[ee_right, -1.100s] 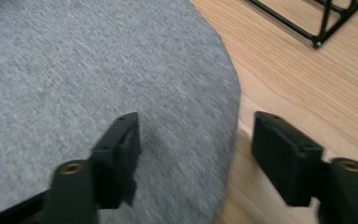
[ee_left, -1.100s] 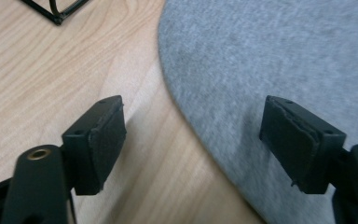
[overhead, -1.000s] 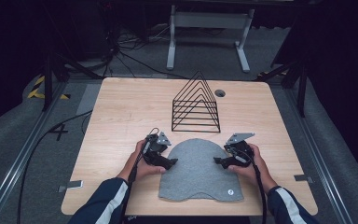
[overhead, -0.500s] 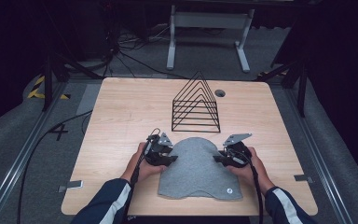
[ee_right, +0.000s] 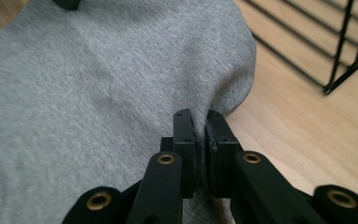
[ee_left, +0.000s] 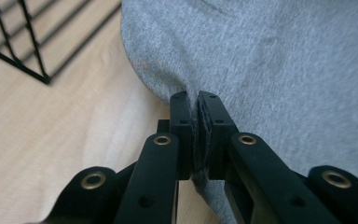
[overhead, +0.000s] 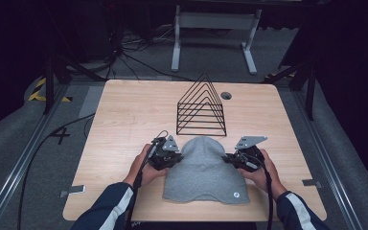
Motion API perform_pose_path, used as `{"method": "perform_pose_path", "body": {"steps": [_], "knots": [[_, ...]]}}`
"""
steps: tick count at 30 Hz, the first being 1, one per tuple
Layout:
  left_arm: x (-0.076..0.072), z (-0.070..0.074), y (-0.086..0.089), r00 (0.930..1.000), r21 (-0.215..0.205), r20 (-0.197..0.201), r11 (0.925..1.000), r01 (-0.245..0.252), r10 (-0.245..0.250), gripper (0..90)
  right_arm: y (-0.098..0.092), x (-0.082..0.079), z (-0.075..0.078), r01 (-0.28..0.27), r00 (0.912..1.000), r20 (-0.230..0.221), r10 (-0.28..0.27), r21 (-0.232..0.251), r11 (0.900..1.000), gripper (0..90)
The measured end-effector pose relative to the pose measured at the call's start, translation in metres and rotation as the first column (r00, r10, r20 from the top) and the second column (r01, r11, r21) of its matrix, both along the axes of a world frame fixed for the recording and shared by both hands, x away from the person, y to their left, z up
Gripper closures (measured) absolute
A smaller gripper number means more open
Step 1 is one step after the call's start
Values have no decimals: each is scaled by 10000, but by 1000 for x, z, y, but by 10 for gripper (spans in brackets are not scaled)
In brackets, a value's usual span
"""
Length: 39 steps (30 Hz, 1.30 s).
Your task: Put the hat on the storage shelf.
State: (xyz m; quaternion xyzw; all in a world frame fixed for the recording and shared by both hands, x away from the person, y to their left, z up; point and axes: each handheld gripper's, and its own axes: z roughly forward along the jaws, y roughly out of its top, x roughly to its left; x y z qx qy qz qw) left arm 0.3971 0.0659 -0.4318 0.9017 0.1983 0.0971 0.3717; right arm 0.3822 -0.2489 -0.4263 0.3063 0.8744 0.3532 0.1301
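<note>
Grippers are both pinching my soft grey knitted beanie (overhead: 203, 170). Left gripper (ee_left: 199, 105) is clamping its left edge. Right gripper (ee_right: 201, 122) is clamping the right edge.

The black wire rack (overhead: 201, 106) stood upright on the wooden table (overhead: 124, 115), just beyond both claws: ahead and to the right of the left claw (overhead: 175, 160), ahead and to the left of the right claw (overhead: 227, 158). A small round hole (overhead: 226, 95) sat past the rack, and cables (overhead: 134, 57) sprawled on the floor far beyond.

Light wooden table (overhead: 124, 120) with grey beanie (overhead: 202, 167) and black wire rack (overhead: 201, 108).
</note>
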Motion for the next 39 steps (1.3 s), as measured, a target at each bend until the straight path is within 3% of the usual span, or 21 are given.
{"method": "perform_pose_path", "body": {"steps": [4,8,16,18,19,24,27,35,36,39], "knots": [[0,15,4,9997,-494,170,9987,-150,158,852,-5,-3,16,-22,9993,361,11,300,9995,848],[-3,33,1,9970,-265,773,9996,-3,23,852,-5,-5,29,21,9968,801,-44,283,9996,849],[1,65,-1,9918,-454,1274,9990,17,41,852,-10,-5,69,-25,9854,1701,-36,358,9994,849],[1,80,-2,9881,-355,1536,9993,62,-7,852,-10,-5,76,-34,9831,1830,-35,374,9993,849],[1,94,-4,9834,-538,1815,9985,39,60,852,-12,-4,89,-11,9788,2046,-77,428,9991,849],[5,129,-5,9740,-955,2264,9954,121,99,853,-17,-2,120,55,9670,2538,-213,630,9980,849],[9,145,-5,9696,-1140,2445,9932,228,58,854,-19,0,138,26,9590,2826,-231,725,9974,850],[23,185,-4,9489,-1251,3139,9921,93,307,854,-20,9,175,113,9388,3406,-505,1162,9932,850],[24,189,-4,9497,-1347,3110,9909,46,379,854,-20,10,179,128,9346,3516,-539,1182,9929,850],[29,203,-3,9422,-1574,3303,9875,-33,558,855,-21,14,194,159,9236,3768,-702,1452,9893,850]]}}
